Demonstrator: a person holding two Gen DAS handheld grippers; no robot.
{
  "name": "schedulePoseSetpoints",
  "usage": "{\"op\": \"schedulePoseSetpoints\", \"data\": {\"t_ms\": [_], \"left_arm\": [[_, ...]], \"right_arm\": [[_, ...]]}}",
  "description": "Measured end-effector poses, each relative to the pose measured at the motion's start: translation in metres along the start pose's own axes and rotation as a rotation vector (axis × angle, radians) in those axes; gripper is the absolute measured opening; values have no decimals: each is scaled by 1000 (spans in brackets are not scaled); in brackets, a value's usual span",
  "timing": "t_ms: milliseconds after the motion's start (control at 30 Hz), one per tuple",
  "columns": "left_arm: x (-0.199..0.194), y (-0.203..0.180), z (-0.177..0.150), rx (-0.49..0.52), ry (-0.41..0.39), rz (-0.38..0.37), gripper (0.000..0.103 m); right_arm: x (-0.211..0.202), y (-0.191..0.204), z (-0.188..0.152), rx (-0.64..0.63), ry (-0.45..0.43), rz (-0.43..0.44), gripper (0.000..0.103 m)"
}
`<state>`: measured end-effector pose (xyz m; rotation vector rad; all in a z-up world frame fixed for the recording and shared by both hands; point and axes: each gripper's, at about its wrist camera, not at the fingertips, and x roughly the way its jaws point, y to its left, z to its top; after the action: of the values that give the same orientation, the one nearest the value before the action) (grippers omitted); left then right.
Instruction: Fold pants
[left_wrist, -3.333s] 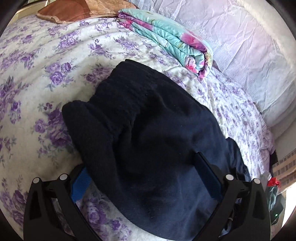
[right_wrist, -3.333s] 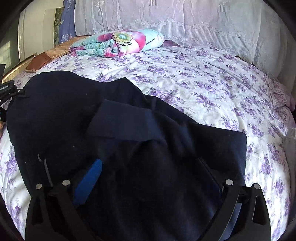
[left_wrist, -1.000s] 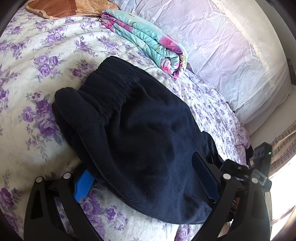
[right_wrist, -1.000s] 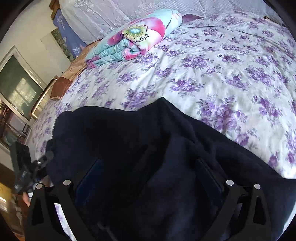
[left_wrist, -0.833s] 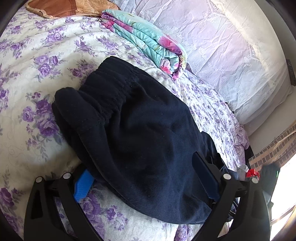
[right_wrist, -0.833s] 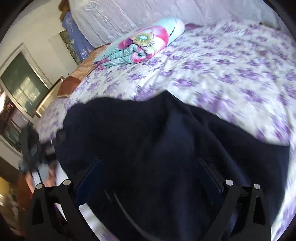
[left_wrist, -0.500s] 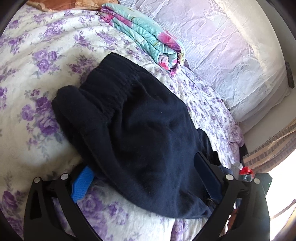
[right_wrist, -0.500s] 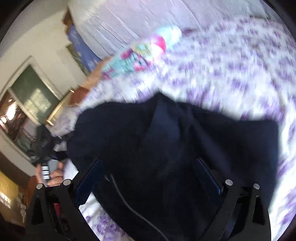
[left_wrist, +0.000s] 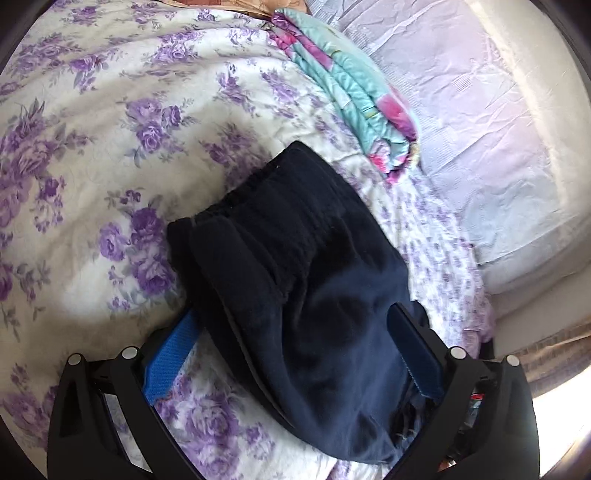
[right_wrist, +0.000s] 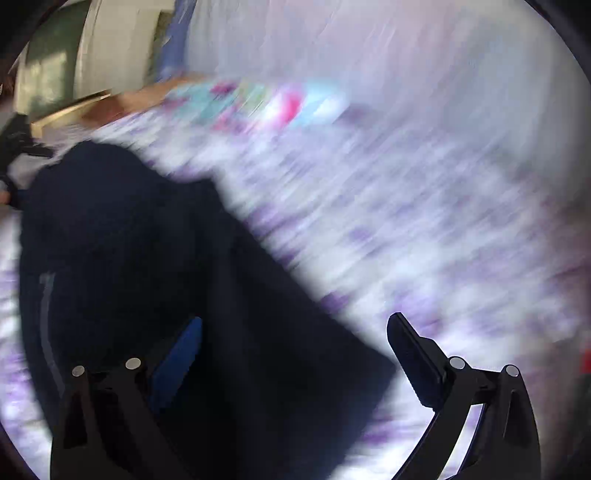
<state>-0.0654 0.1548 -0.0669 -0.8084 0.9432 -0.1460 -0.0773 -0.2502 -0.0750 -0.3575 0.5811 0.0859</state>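
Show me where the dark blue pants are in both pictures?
Left wrist view: the dark navy fleece pants lie centre to lower right, between the left tongs.
Right wrist view: blurred, they fill the lower left.
Shared landmark: the folded turquoise-and-pink floral blanket beyond the pants.

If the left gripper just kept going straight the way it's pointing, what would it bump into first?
Probably the dark pants: the left gripper already has that fabric bunched between its open fingers. Beyond lies the flowered bedspread; depth is hard to judge.
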Motion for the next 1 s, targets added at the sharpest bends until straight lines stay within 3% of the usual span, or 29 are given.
{"op": "schedulePoseSetpoints", "data": {"t_ms": [67,133,167,200,233,333,433,567,600,667,767,900,1000], "left_arm": [[0,-9,-7,58,-18,60,98],[-4,-13,-9,87,-50,125,98],[-8,-12,-9,93,-74,158,98],[-10,-12,-9,99,-90,181,98],[-12,-11,-8,107,-100,200,98],[-6,-4,-3,101,-67,190,98],[3,-17,-4,198,-51,172,98],[13,-17,-2,231,-50,156,97],[11,-15,-1,225,-55,140,94],[7,-11,-2,209,-69,145,63],[3,-5,-3,166,-77,95,49],[3,-8,-3,173,-69,89,45],[11,-2,3,136,-33,78,53]], "right_arm": [[-8,-6,1,29,-32,7,100],[5,-16,-5,98,38,80,100],[23,-14,-12,107,142,103,100],[33,-13,-15,106,185,109,100],[33,-15,-13,116,174,118,100],[35,-20,-14,140,175,147,100],[36,-20,-14,138,173,149,100],[35,-18,-13,141,175,152,100],[35,-18,-13,140,174,150,100],[35,-19,-13,141,175,152,100],[36,-20,-13,140,175,151,100],[35,-19,-13,141,175,151,100],[35,-20,-13,141,175,152,100]]}}
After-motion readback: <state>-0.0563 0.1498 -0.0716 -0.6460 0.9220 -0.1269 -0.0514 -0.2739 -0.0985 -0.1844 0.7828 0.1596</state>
